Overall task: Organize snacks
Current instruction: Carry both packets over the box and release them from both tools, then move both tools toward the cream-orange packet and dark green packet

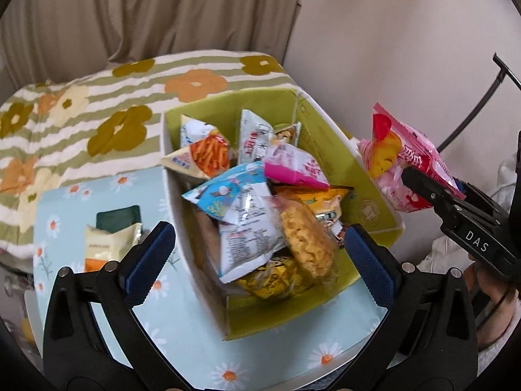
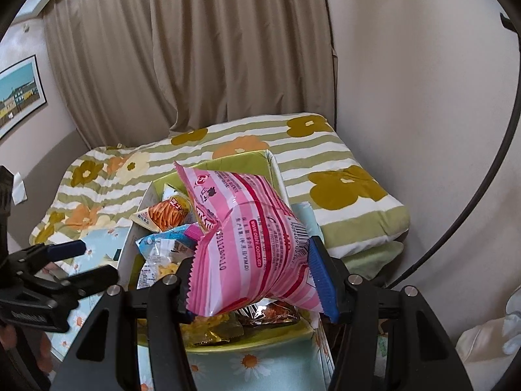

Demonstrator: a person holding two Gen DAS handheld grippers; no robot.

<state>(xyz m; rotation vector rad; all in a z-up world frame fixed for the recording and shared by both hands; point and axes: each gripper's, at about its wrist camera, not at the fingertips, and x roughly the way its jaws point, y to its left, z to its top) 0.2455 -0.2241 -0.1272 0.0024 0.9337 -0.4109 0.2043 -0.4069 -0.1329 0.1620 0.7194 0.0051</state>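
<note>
Right wrist view: the right gripper [image 2: 254, 280] is clamped on a pink bag [image 2: 247, 244], its blue pads pressing the bag's lower half from both sides while the top of the bag sticks up and away from the camera. The bag hangs over the near end of the green box [image 2: 228, 163], clear of the packets heaped inside. In the left wrist view the same pink bag [image 1: 403, 163] shows just outside the box's right wall, pinched at its lower corner by the right gripper [image 1: 423, 185].

The left gripper [image 1: 260, 260] stands wide apart and holds nothing; its two blue pads [image 1: 149, 260] straddle the near end of the box [image 1: 329, 123], above the snacks. In the box lie an orange-stick packet [image 1: 208, 153] at the far left, a magenta packet [image 1: 293, 166] near the middle, a blue-and-white packet [image 1: 234, 195] in front of it, and a clear bag of yellow noodles [image 1: 306, 244] at the near right.

The box rests on a daisy-print table [image 1: 195, 342]. Left of the box, on the table, sit a cream packet [image 1: 104, 244] and a dark green packet [image 1: 119, 216] behind it. Beyond the box lies a striped flowered quilt [image 1: 97, 104], with a beige curtain [image 1: 146, 9] behind.
</note>
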